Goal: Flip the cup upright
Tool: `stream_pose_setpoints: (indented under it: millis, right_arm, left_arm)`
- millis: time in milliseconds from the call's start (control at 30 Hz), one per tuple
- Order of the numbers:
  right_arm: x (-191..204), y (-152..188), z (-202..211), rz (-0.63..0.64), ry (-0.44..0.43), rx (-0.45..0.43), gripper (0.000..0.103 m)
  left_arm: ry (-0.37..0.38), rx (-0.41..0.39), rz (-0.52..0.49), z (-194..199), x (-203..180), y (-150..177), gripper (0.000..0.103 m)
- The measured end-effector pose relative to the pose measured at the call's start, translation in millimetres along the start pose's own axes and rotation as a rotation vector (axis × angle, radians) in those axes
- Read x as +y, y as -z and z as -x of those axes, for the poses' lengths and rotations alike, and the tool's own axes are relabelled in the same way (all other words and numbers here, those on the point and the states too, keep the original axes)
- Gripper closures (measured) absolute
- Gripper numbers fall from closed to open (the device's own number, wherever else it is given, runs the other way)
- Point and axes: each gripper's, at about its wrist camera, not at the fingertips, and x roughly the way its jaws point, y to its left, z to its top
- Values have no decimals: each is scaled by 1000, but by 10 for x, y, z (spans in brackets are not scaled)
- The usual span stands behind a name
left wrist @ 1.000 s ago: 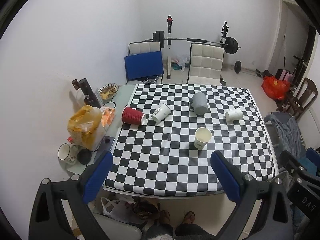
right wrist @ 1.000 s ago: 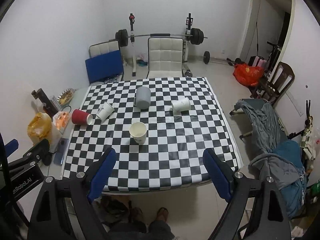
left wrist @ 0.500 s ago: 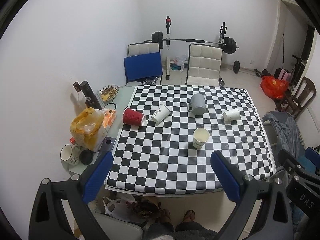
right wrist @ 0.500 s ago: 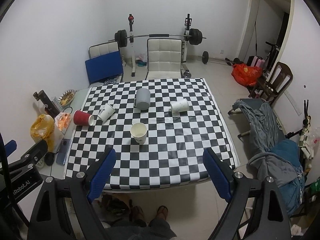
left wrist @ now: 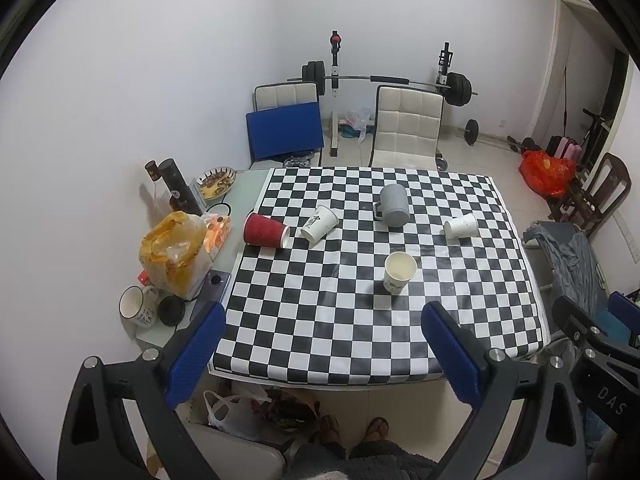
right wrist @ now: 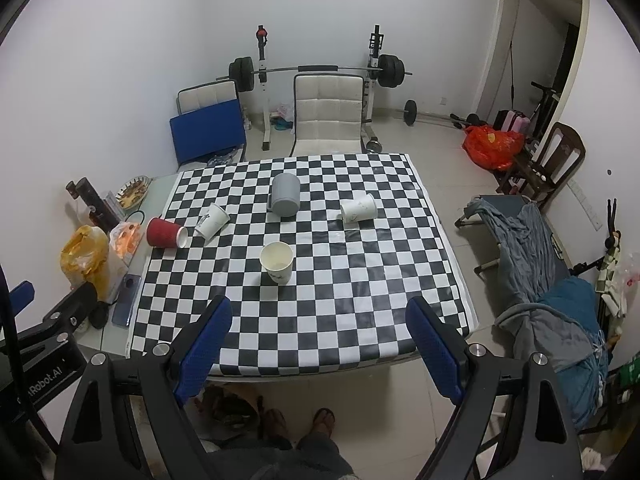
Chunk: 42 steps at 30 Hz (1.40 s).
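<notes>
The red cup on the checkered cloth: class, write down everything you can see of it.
The red cup looks like ribbed paper with a white inside. It lies on its side at the left edge of the checkered cloth, mouth turned toward the white printed cup lying beside it; whether the two touch cannot be told. Nothing grips it: both tools hang back from the table, open.

The checkered table cover (left wrist: 360, 320) looks smooth and a bit shiny. The red cup (left wrist: 266, 231) has ridged paper sides. The white cups (left wrist: 400, 272) look like smooth paper. The gray mug (left wrist: 394, 205) looks matt.
</notes>
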Motion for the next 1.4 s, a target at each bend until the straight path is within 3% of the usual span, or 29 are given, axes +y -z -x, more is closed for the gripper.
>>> stream_pose_setpoints:
  millis: [1400]
  right_arm:
    - [55,-10,49,14,-15,-5,13]
  left_arm:
    - [8,-4,-4,-12,40,9,3]
